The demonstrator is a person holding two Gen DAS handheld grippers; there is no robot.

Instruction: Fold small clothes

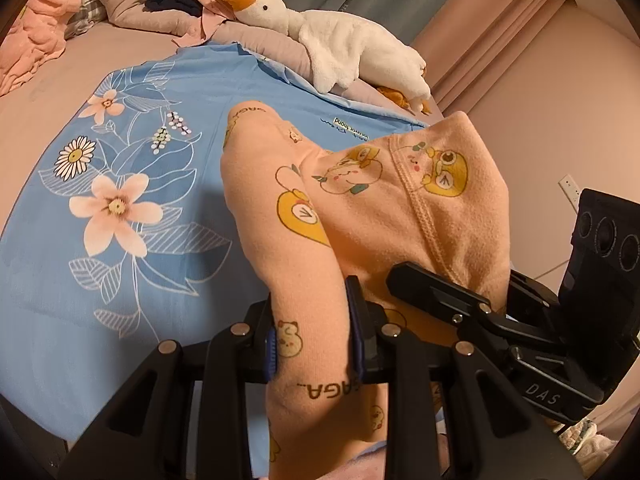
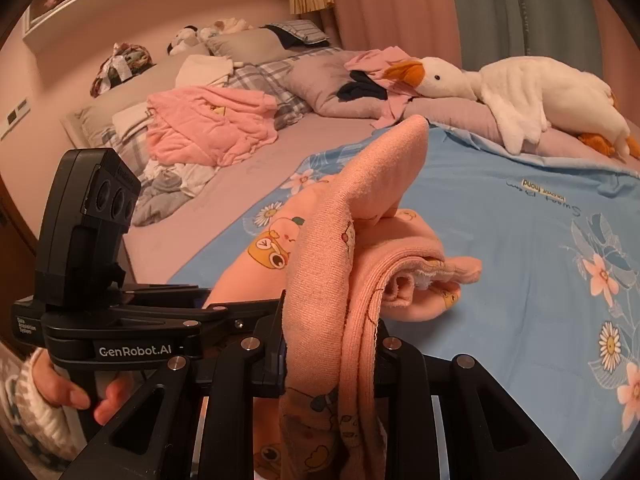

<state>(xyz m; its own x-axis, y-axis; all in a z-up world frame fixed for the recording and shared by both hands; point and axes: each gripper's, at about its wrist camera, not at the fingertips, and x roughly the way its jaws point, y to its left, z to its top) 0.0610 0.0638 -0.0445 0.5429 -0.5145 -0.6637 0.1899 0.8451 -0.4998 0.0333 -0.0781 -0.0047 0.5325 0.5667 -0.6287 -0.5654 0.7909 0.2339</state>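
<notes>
Pinched between my left gripper (image 1: 314,332) at lower centre was the peach garment (image 1: 360,200); my right gripper (image 2: 330,344) clamped another edge, I judged to lift it off the blue floral sheet (image 1: 120,160). Its bulk draped beyond both jaws, mid-frame.

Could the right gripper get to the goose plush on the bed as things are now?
Probably not yet. The right gripper is shut on the peach garment, so it would have to let go first. Beyond that, only open blue sheet lies between it and the goose plush.
</notes>
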